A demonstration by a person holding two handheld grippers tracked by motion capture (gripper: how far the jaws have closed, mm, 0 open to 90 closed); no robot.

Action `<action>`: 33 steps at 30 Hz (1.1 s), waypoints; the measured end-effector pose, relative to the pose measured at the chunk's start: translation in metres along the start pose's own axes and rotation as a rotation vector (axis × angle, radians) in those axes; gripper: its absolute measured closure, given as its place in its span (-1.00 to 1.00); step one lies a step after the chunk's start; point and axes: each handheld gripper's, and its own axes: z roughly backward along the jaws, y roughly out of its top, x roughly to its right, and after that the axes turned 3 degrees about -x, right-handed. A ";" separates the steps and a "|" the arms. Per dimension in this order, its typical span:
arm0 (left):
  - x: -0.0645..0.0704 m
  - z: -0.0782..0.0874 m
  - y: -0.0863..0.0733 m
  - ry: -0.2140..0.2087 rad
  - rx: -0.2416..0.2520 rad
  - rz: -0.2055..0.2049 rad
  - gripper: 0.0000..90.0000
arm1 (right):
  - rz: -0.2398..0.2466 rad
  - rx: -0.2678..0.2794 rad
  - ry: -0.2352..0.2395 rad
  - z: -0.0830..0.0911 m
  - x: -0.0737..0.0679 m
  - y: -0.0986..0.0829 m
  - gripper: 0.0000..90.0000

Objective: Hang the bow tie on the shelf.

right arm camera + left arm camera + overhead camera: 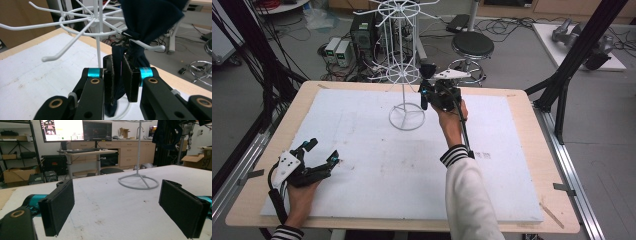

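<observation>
A white wire rack (405, 75) with radiating hooks stands on a ring base at the far middle of the white board (387, 170). Its base (138, 181) lies ahead in the left gripper view. A dark blue cloth (147, 20) hangs over one hook (150, 46) of the rack's lower ring. My right gripper (121, 80) is shut on the cloth's lower part just under that hook, and is raised beside the rack (428, 90). My left gripper (323, 151) rests on the board near its left front corner, open with nothing between its pads (58, 205).
The board covers a wooden table (532, 165). Behind the table stand a black stool (472, 46), a computer tower (362, 30) and loose cables. Black frame posts (572, 60) rise at the right and left.
</observation>
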 end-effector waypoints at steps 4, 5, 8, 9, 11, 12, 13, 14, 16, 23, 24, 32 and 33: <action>0.000 0.000 0.000 0.000 -0.001 0.000 -0.70 | -0.013 -0.020 0.010 0.000 0.000 -0.001 0.67; 0.000 0.000 0.000 0.001 -0.003 0.002 -0.70 | -0.016 -0.016 0.010 0.001 0.000 -0.002 0.61; 0.000 -0.001 0.000 0.000 -0.014 0.004 -0.70 | 0.006 0.031 0.007 0.006 -0.002 -0.010 0.42; 0.000 -0.001 0.000 -0.001 -0.014 0.005 -0.70 | 0.003 0.016 0.014 0.007 -0.002 -0.011 0.21; 0.000 -0.001 0.000 -0.001 -0.014 0.004 -0.70 | -0.013 -0.002 0.010 0.010 -0.002 -0.012 -0.16; 0.000 -0.001 0.000 0.000 -0.013 0.003 -0.70 | -0.024 0.011 0.018 0.014 -0.002 -0.014 -0.25; 0.000 -0.001 0.000 0.001 -0.012 0.002 -0.70 | -0.032 0.019 0.020 0.017 -0.002 -0.016 -0.39; 0.000 -0.001 0.000 0.002 -0.012 0.001 -0.70 | -0.037 0.019 0.016 0.021 -0.002 -0.018 -0.50; 0.000 0.000 0.000 0.003 -0.010 0.000 -0.70 | -0.040 0.018 0.003 0.028 -0.002 -0.025 -0.67; 0.000 0.000 0.000 0.002 -0.005 0.001 -0.70 | -0.024 0.058 0.031 0.068 -0.004 -0.066 -0.77; 0.000 0.000 0.000 0.002 -0.004 0.000 -0.70 | -0.018 0.070 0.025 0.075 -0.004 -0.074 -0.77; 0.000 0.000 0.000 0.000 -0.008 0.003 -0.70 | -0.018 0.189 -0.037 0.131 -0.002 -0.148 -0.77; 0.000 0.000 0.000 0.001 -0.007 0.002 -0.70 | -0.022 0.210 -0.050 0.137 -0.001 -0.157 -0.77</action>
